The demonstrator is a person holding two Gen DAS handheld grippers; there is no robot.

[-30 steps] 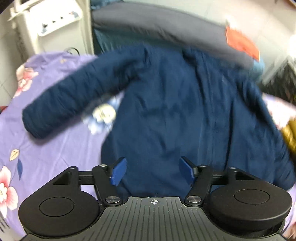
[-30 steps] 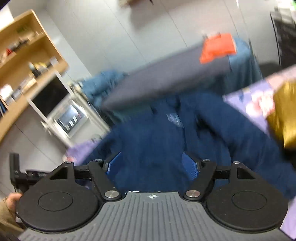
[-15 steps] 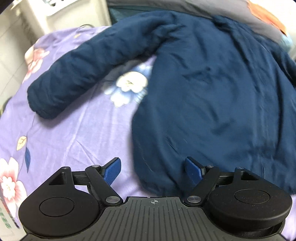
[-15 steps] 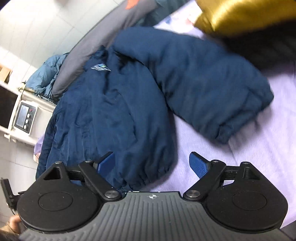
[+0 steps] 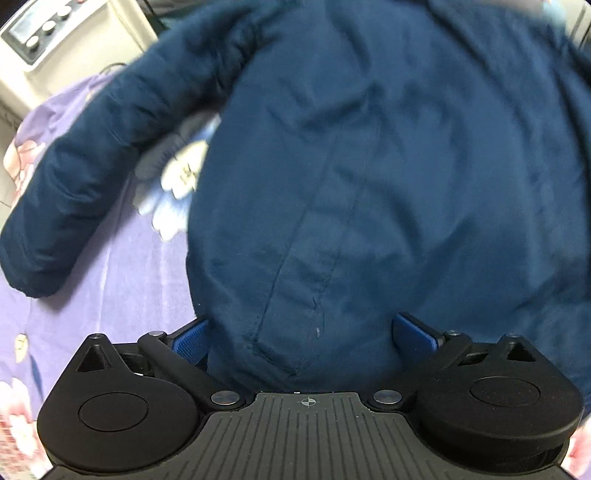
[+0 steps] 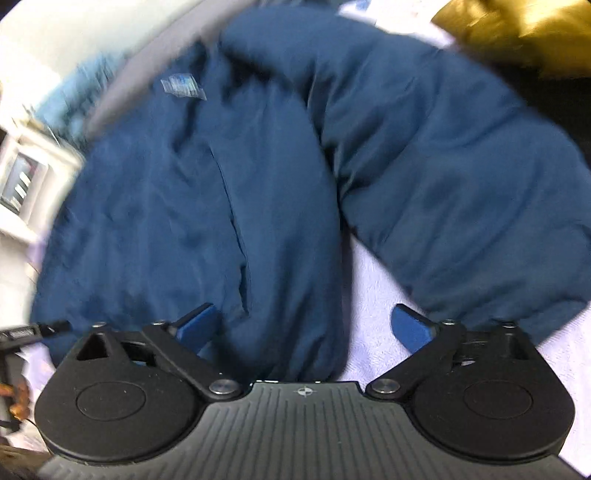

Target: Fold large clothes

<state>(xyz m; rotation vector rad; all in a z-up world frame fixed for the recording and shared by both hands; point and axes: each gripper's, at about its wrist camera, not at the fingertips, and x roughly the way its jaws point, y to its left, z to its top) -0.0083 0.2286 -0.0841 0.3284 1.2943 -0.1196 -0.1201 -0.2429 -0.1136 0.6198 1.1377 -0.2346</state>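
A large navy padded jacket (image 5: pixel 369 177) lies spread on a purple flowered bedsheet (image 5: pixel 92 295). Its left sleeve (image 5: pixel 85 162) stretches out to the left. In the right wrist view the jacket body (image 6: pixel 184 206) fills the left and its right sleeve (image 6: pixel 461 173) lies bent at the right. My left gripper (image 5: pixel 301 334) is open, its blue pads on either side of the jacket's bottom hem. My right gripper (image 6: pixel 306 326) is open over the hem's right corner, one pad above fabric, the other above the sheet.
A white appliance with knobs (image 5: pixel 66 44) stands past the bed's far left corner. A gold cushion (image 6: pixel 517 33) lies at the far right beside the sleeve. A grey pillow (image 6: pixel 147 70) lies behind the collar. The other hand-held tool (image 6: pixel 22 339) shows at the left edge.
Both grippers have moved down and closer to the jacket's bottom hem. The left one has shifted right, so the hem now sits between its pads. Both stay open.
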